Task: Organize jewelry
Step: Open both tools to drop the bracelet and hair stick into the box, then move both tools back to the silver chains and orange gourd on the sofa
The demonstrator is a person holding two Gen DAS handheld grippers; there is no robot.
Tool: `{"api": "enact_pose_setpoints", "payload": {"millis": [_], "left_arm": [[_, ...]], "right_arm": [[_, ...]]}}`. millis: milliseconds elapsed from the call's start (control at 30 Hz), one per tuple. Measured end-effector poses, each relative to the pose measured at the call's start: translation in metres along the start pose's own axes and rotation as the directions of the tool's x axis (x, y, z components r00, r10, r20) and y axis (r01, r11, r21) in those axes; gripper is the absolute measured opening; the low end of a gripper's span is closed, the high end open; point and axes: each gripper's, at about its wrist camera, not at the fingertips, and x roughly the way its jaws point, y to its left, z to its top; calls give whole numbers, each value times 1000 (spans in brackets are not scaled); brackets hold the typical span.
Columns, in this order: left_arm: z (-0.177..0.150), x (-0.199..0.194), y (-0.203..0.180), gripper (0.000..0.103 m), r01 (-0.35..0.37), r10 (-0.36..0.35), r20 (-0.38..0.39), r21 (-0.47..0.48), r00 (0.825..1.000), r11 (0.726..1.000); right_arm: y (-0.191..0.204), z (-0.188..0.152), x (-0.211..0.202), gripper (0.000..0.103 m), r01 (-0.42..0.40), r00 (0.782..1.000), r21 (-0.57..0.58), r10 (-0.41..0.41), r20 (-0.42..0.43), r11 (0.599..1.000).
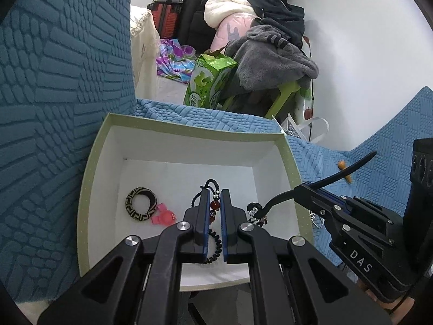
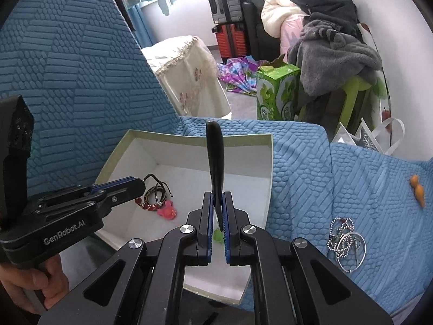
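Both claws loaded over the box (image 1: 90, 168).
Your left claw (image 1: 215, 197) is clamped on the beaded bracelet (image 1: 213, 206) inside the box; your right claw (image 2: 217, 199) pinches the black hairband (image 2: 215, 159) above it. A chain (image 2: 341, 237) lies on the sofa.

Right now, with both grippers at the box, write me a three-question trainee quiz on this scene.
1. True or false: the left gripper is shut on a beaded bracelet.
2. Short answer: in the box, what colour is the charm beside the patterned bangle?
3. Pick one: the silver ball chain lies A) in the box, B) on the blue cover, C) on the floor.

Key: 1 true; 2 pink; 3 B.
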Motion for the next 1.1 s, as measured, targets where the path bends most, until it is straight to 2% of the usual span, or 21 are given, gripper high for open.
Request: {"api": "enact_pose_setpoints", "payload": {"millis": [67,100,133,167,233,433,667,900,1100], "left_arm": [[2,-5,-3,7,-13,13,6,1,1000,1000],[4,-9,-4,8,-15,15,8,2,1000,1000],[6,-13,-6,14,-24,24,11,0,1000,1000],[7,-17,-7,19,-29,29,18,0,999,1000],[10,-31,-13,37,-37,37,55,5,998,999],[19,-69,-31,38,-55,52,141,16,989,998],[24,-98,-64,38,-33,21,221,49,975,998],[25,-107,-98,38,-9,-15,255,93,967,996],[22,-98,-123,38,11,-41,249,119,968,993]], "right_arm": [[0,2,-6,8,-5,1000,0,5,9,1000],[1,4,-10,13,-8,1000,-1,8,16,1000],[1,6,-16,19,-14,1000,-3,14,24,1000],[1,8,-21,30,-22,999,-4,22,35,1000],[1,11,-31,32,-35,998,-9,36,56,999],[-1,25,-76,32,-45,989,-52,52,139,998],[-18,34,-125,32,-46,974,-66,60,218,997],[-43,33,-158,32,-17,961,-64,34,274,998],[-68,22,-171,32,18,955,-45,-4,298,999]]}}
